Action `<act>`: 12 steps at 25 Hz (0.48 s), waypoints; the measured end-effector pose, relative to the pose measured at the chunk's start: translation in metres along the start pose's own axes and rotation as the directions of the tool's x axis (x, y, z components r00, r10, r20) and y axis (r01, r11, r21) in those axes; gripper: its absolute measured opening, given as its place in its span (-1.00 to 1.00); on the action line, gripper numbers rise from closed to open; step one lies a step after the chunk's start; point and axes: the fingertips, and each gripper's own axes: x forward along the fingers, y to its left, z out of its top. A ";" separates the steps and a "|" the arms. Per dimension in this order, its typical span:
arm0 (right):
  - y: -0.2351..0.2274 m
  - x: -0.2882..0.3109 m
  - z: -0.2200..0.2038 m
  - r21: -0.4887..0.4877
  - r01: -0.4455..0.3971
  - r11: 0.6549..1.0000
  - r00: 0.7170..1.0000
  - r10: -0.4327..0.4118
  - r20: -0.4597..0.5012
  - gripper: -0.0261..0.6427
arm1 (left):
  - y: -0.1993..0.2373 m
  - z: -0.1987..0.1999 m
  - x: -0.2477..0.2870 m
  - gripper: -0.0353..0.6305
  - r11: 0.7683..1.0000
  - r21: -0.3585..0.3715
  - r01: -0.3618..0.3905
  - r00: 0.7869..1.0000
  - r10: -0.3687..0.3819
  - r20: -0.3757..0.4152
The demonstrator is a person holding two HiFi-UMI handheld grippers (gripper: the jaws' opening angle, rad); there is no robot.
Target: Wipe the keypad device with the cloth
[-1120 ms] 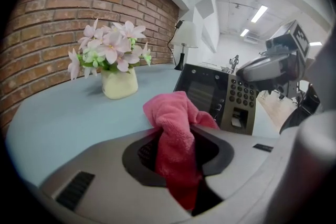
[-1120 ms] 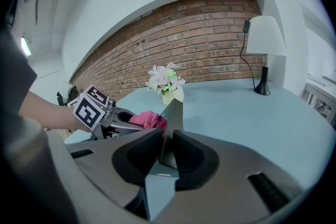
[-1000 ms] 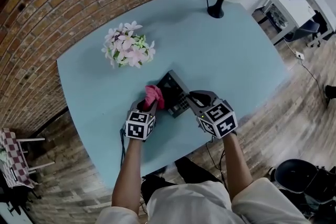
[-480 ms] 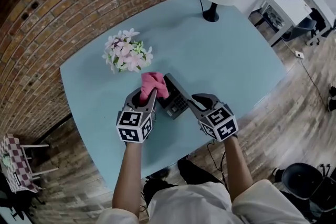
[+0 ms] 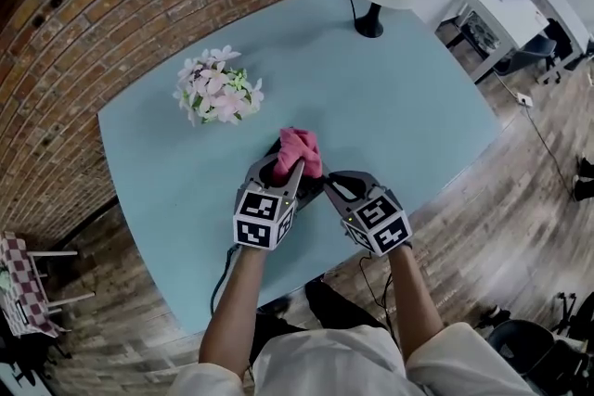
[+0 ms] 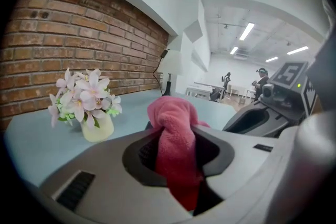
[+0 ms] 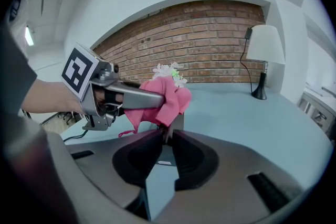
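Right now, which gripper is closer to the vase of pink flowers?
Left. The left gripper, clamping the pink cloth, is right of the flower vase; the right gripper, at the keypad device, lies farther right.

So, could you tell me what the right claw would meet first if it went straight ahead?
The keypad: the right claw, which has just been closing, already seems to pinch its edge. Just beyond, I think, is the pink cloth held in the left claw.

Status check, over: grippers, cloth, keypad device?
Left gripper shut on pink cloth, over keypad device. Right gripper jaws just closed further on its edge. Nothing in the way.
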 end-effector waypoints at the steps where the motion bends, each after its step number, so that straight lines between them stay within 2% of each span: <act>1: 0.000 0.000 0.000 0.004 -0.002 1.000 1.000 0.002 0.002 -0.72 | -0.001 -0.005 0.002 -0.45 1.000 0.005 -0.005 1.000 0.005 -0.018; 4: 0.000 0.000 0.000 0.019 -0.009 1.000 1.000 0.009 0.014 -0.72 | -0.002 -0.020 0.007 -0.45 1.000 0.007 -0.017 0.998 0.017 -0.053; 8: -0.002 0.001 0.000 0.023 -0.026 0.999 0.999 0.025 0.021 -0.72 | -0.002 -0.025 0.009 -0.45 0.999 0.011 -0.037 0.998 0.038 -0.041; 12: -0.002 0.001 0.000 0.029 -0.043 0.999 0.999 0.042 0.022 -0.71 | -0.002 -0.031 0.009 -0.45 1.000 0.012 -0.024 0.999 0.025 -0.038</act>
